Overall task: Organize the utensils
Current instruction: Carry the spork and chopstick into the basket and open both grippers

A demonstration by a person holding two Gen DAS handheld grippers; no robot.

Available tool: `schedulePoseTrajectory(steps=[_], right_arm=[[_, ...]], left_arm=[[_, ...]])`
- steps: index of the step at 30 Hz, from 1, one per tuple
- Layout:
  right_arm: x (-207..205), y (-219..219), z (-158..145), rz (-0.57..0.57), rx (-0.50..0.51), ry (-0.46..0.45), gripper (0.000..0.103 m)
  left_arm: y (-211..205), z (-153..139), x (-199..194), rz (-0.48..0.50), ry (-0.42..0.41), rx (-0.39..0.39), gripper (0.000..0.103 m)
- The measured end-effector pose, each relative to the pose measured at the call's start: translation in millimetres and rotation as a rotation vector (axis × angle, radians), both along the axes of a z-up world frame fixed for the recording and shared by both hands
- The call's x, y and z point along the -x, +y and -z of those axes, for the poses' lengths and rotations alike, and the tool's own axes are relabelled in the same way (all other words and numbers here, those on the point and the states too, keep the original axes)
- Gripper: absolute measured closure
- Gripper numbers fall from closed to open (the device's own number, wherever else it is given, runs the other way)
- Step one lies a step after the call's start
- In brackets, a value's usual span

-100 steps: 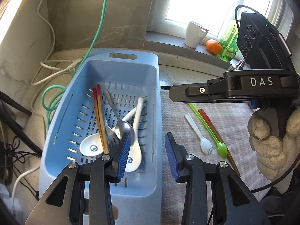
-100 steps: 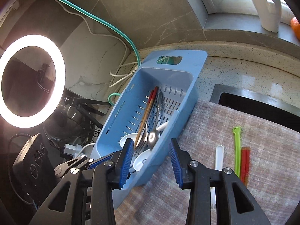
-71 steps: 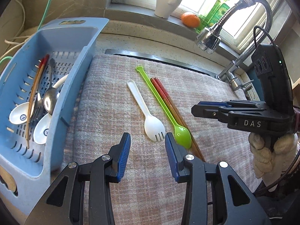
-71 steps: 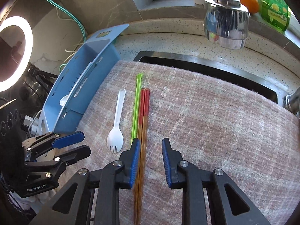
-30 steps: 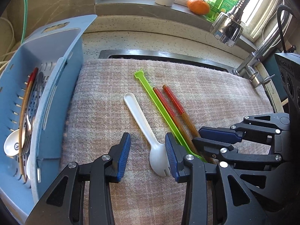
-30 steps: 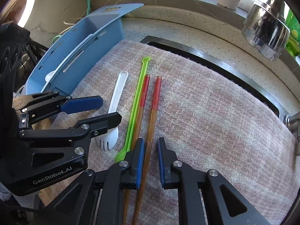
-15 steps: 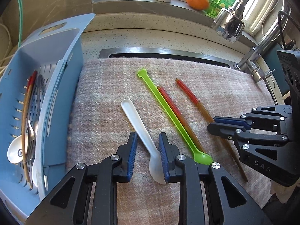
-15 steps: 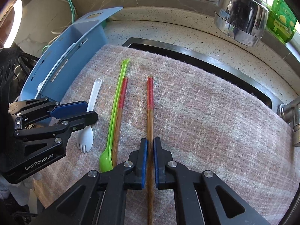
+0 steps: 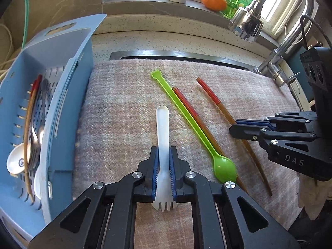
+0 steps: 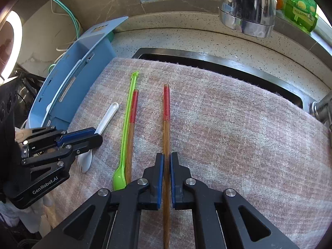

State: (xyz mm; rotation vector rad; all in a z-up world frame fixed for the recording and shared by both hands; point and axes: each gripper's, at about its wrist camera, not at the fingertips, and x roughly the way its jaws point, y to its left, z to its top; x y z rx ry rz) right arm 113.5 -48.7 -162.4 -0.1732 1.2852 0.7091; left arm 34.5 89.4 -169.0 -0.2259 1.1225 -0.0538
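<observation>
My left gripper (image 9: 164, 155) is shut on a white plastic spork (image 9: 162, 128), gripped near its tined end, handle pointing away over the checked towel (image 9: 124, 112). My right gripper (image 10: 165, 161) is shut on a red-tipped wooden chopstick (image 10: 166, 112); it also shows in the left wrist view (image 9: 217, 105). The second chopstick (image 9: 186, 108) lies on the towel against a green long-handled spoon (image 9: 186, 120). The blue slotted basket (image 9: 62, 95) at the left holds spoons, a fork and chopsticks.
The sink edge (image 9: 176, 55) runs behind the towel. A chrome faucet head (image 10: 247, 8) hangs above the far right. A white mug, an orange (image 9: 214, 1) and a green bottle stand on the windowsill. Cables lie behind the basket.
My left gripper closed on the spork and turned it straight. My right gripper stays shut on one chopstick, held apart from the other chopstick and the green spoon.
</observation>
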Motion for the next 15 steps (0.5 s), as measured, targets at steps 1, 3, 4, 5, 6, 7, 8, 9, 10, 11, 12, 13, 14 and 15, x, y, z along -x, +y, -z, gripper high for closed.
schedulePoseTrajectory(steps=[1,3,4,5,6,7,8,9,10,11,12,13,14,15], right_arm=[[-0.3,-3.5,-0.2,0.020,-0.019,0.014,0.097],[-1.7,-14.1,0.4,0.067,-0.059,0.049,0.097],[-1.4,-19.1,-0.1,0.090,-0.077,0.063,0.097],[0.4,-24.9,-1.4,0.108,-0.091,0.073,0.097],[2.0,-29.0,-2.9,0.119,-0.104,0.081,0.097],[3.5,-32.4,-4.5,0.126,-0.112,0.084,0.097],[4.8,-34.6,-6.5,0.126,-0.114,0.082,0.097],[6.6,-35.6,-8.6,0.121,-0.112,0.074,0.097],[8.2,-36.6,-11.2,0.119,-0.110,0.066,0.097],[8.8,-36.7,-14.1,0.118,-0.113,0.065,0.097],[9.0,-36.0,-17.3,0.118,-0.120,0.066,0.097],[9.0,-35.1,-21.1,0.117,-0.128,0.064,0.097],[9.2,-33.4,-25.8,0.114,-0.135,0.059,0.097],[8.4,-30.3,-31.4,0.108,-0.143,0.049,0.097]], left_arm=[[1.1,-0.1,3.4,-0.018,-0.005,0.025,0.094],[2.7,-1.4,10.8,-0.055,-0.023,0.070,0.094],[3.2,-3.0,14.7,-0.071,-0.032,0.091,0.094],[3.2,-5.0,18.7,-0.085,-0.043,0.110,0.094],[3.0,-7.2,22.7,-0.095,-0.053,0.125,0.094],[2.5,-9.2,25.8,-0.101,-0.060,0.134,0.094],[2.1,-10.9,28.9,-0.101,-0.066,0.139,0.094],[1.9,-12.3,31.2,-0.101,-0.068,0.140,0.094],[2.1,-13.5,34.5,-0.103,-0.071,0.140,0.094],[3.0,-15.6,36.9,-0.103,-0.076,0.141,0.094],[4.2,-18.2,39.2,-0.106,-0.082,0.138,0.094],[6.6,-21.7,43.0,-0.112,-0.090,0.137,0.094],[8.8,-26.0,44.8,-0.114,-0.099,0.139,0.094],[10.7,-31.8,45.7,-0.117,-0.110,0.134,0.094]])
